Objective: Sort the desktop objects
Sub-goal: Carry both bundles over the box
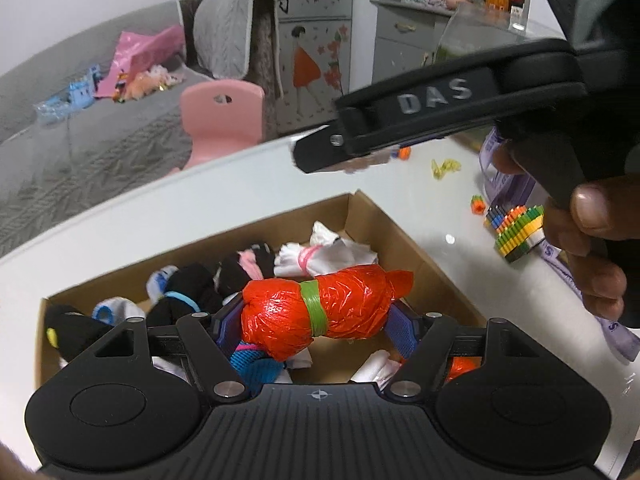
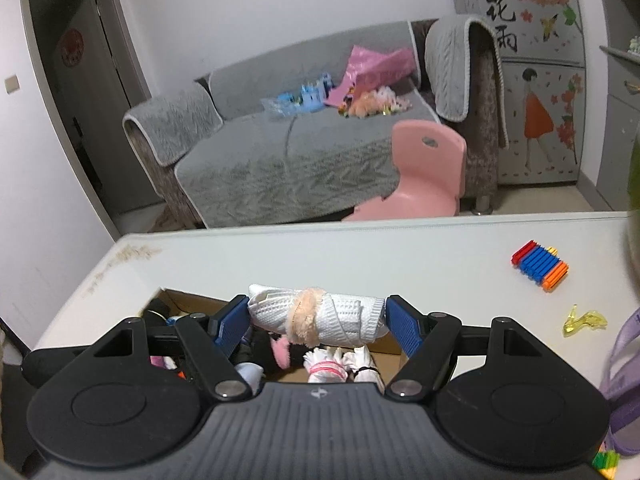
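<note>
My left gripper [image 1: 316,320] is shut on an orange plastic-wrapped bundle [image 1: 320,316] with a green band, held over the cardboard box [image 1: 384,220]. The box holds several rolled socks, black [image 1: 192,284] and white [image 1: 316,260]. My right gripper [image 2: 316,316] is shut on a white knitted roll [image 2: 320,316] with a fluffy peach band, held over the same box [image 2: 192,300], where more rolls lie [image 2: 328,364]. The right gripper's body also crosses the top of the left wrist view [image 1: 432,120].
On the white table [image 2: 360,256] lie a block of coloured bricks [image 2: 540,266], a yellow clear trinket [image 2: 584,320], a striped brick stack [image 1: 516,232] and a purple strap [image 1: 600,300]. A pink chair [image 2: 424,168] and grey sofa [image 2: 280,160] stand beyond the table.
</note>
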The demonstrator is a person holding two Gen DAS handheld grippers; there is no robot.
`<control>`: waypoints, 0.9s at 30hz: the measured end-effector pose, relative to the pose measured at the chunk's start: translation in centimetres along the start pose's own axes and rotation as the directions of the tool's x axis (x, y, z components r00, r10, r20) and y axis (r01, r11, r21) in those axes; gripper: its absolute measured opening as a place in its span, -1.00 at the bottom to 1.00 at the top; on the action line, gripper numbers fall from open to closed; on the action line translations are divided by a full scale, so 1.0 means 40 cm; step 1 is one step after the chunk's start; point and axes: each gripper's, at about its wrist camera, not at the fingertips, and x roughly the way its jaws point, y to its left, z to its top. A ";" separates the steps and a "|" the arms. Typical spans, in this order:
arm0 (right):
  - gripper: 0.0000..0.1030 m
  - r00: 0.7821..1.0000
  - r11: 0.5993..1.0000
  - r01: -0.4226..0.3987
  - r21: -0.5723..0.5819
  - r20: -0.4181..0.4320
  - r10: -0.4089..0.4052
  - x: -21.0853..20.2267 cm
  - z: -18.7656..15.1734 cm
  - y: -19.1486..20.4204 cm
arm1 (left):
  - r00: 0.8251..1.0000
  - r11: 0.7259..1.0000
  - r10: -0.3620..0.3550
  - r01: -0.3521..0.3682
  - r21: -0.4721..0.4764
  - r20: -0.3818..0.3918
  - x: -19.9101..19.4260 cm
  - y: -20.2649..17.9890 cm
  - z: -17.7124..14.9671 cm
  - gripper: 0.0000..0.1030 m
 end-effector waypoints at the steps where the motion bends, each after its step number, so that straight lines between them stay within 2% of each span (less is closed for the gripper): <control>1: 0.37 1.000 1.000 0.001 -0.004 -0.010 -0.001 0.010 -0.001 0.001 | 1.000 1.000 -0.002 0.002 -0.002 -0.006 0.009 0.002 -0.004 0.47; 6: 0.37 0.998 1.000 0.006 -0.020 -0.059 -0.008 0.053 -0.007 0.006 | 1.000 1.000 -0.011 0.011 -0.011 -0.030 0.044 0.002 -0.018 0.47; 16: 0.38 0.989 0.998 0.038 -0.047 -0.144 -0.044 0.113 -0.023 0.011 | 0.999 0.999 -0.044 0.044 -0.012 -0.022 0.064 -0.007 -0.032 0.47; 27: 0.39 0.979 0.995 0.061 -0.074 -0.192 -0.074 0.148 -0.039 0.014 | 0.998 0.998 -0.059 0.058 -0.036 -0.028 0.084 -0.013 -0.051 0.48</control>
